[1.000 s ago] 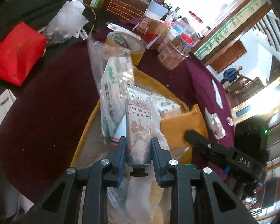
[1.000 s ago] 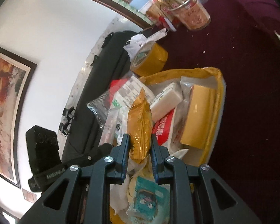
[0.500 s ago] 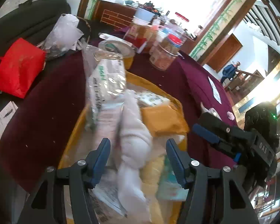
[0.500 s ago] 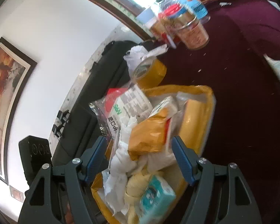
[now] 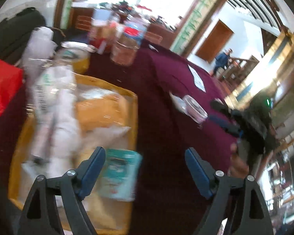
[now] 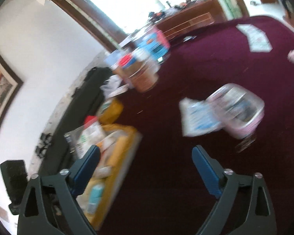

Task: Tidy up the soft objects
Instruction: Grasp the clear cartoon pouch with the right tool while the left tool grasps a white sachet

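Observation:
A yellow tray (image 5: 134, 117) full of soft packets sits on the maroon tablecloth (image 5: 166, 90); it also shows at the lower left of the right wrist view (image 6: 127, 150). In it lie a white wrapped bundle (image 5: 62, 117), orange packets (image 5: 102, 111) and a teal tissue pack (image 5: 119, 174). My left gripper (image 5: 145, 168) is open and empty over the tray's right edge. My right gripper (image 6: 146, 168) is open and empty above the cloth. A white-and-blue sachet (image 6: 198, 117) and a pink clear-lidded tub (image 6: 239, 109) lie on the cloth ahead of it. Both views are blurred.
Jars and bottles (image 5: 125, 45) and a roll of yellow tape (image 5: 76, 56) stand at the table's far side. A red bag (image 5: 4, 86) and a dark sofa (image 6: 82, 107) lie beyond the left edge. Paper cards (image 6: 254, 37) lie far right.
Both grippers opened, dropping the hand-cream tube and the orange packet into the tray. Both have since swung right, away from the tray, toward the open cloth.

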`<state>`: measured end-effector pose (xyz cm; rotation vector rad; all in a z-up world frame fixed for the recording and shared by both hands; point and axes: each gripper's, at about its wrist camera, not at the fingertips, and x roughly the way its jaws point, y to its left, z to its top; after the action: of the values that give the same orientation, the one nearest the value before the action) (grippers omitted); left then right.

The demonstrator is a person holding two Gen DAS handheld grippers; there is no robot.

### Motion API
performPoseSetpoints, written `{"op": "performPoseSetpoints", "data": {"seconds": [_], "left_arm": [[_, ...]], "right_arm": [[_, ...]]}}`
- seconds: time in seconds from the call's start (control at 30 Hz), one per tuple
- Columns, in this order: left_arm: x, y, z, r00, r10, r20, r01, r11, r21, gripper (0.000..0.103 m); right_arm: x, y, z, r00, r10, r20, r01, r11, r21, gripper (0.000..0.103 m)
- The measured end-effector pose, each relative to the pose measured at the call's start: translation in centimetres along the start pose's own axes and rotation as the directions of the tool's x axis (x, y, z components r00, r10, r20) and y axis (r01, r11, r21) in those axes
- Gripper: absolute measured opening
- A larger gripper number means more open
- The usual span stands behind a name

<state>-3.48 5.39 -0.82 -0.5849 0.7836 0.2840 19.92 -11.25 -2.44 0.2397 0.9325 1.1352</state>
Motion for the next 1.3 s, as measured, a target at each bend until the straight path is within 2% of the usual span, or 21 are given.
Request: {"op": "performPoseSetpoints", "data": {"seconds": [0.13, 0.2, 0.23, 0.27, 0.4, 0.47, 0.53, 0.67, 0.77, 0.87, 0.93, 1.0, 1.1, 1.2, 1.3], "left_arm": [[1.7, -2.3, 0.0, 0.997, -0.05, -0.051, 0.05, 0.999, -0.009, 0.087], [2.1, -3.3, -0.1, 0.996, -0.067, -0.057, 0.067, 0.998, -0.006, 0.087], [2.2, -3.7, -0.2, 0.996, -0.069, -0.062, 0.069, 0.998, 0.001, 0.087], [2.4, -4.2, -0.4, 0.995, -0.069, -0.071, 0.07, 0.998, 0.012, 0.087], [3.0, -4.8, -0.9, 0.993, -0.066, -0.094, 0.069, 0.997, 0.028, 0.087], [3.3, -4.5, -1.2, 0.992, -0.066, -0.107, 0.069, 0.997, 0.023, 0.087], [3.8, -4.2, -1.3, 0.991, -0.07, -0.117, 0.072, 0.997, 0.007, 0.087], [4.2, -4.2, -1.5, 0.989, -0.08, -0.128, 0.08, 0.997, -0.004, 0.087], [4.4, -4.3, -1.3, 0.988, -0.079, -0.132, 0.079, 0.997, -0.005, 0.087], [4.5, -4.8, -1.3, 0.989, -0.063, -0.136, 0.065, 0.998, 0.009, 0.087], [4.6, -5.3, -1.1, 0.989, -0.057, -0.133, 0.059, 0.998, 0.017, 0.087], [5.3, -5.9, -0.7, 0.987, -0.063, -0.145, 0.066, 0.998, 0.017, 0.087], [7.1, -6.4, 0.1, 0.98, -0.079, -0.185, 0.077, 0.997, -0.017, 0.087], [9.2, -7.2, 1.0, 0.973, -0.081, -0.214, 0.076, 0.997, -0.032, 0.087], [11.6, -8.3, 2.6, 0.97, -0.067, -0.234, 0.061, 0.998, -0.031, 0.087]], "right_arm": [[-0.7, -4.2, 4.0, 0.99, -0.136, 0.032, 0.135, 0.991, 0.008, 0.096], [0.3, -6.4, 6.1, 0.973, -0.229, 0.01, 0.229, 0.973, 0.009, 0.096], [1.0, -7.3, 7.0, 0.955, -0.296, 0.003, 0.296, 0.955, -0.007, 0.096], [1.7, -7.8, 7.4, 0.948, -0.317, -0.011, 0.317, 0.948, -0.024, 0.096], [4.8, -10.7, 8.3, 0.946, -0.315, -0.071, 0.314, 0.949, -0.02, 0.096], [6.0, -12.1, 7.9, 0.957, -0.269, -0.107, 0.273, 0.962, 0.017, 0.096], [6.4, -12.1, 7.0, 0.962, -0.234, -0.142, 0.239, 0.971, 0.021, 0.096], [5.8, -9.9, 5.0, 0.963, -0.216, -0.163, 0.21, 0.976, -0.052, 0.097], [6.4, -9.3, 4.5, 0.943, -0.294, -0.159, 0.286, 0.956, -0.068, 0.097], [6.7, -9.1, 4.7, 0.934, -0.33, -0.135, 0.325, 0.944, -0.055, 0.096], [6.5, -9.0, 4.7, 0.929, -0.347, -0.13, 0.343, 0.938, -0.049, 0.078], [6.4, -8.6, 4.4, 0.896, -0.422, -0.137, 0.412, 0.906, -0.096, 0.078], [4.8, -9.3, 3.9, 0.919, -0.354, -0.173, 0.359, 0.933, -0.004, 0.078], [2.8, -10.4, 3.4, 0.928, -0.348, -0.135, 0.359, 0.93, 0.075, 0.078], [1.1, -12.3, 3.4, 0.947, -0.306, -0.099, 0.319, 0.932, 0.173, 0.078]]}}
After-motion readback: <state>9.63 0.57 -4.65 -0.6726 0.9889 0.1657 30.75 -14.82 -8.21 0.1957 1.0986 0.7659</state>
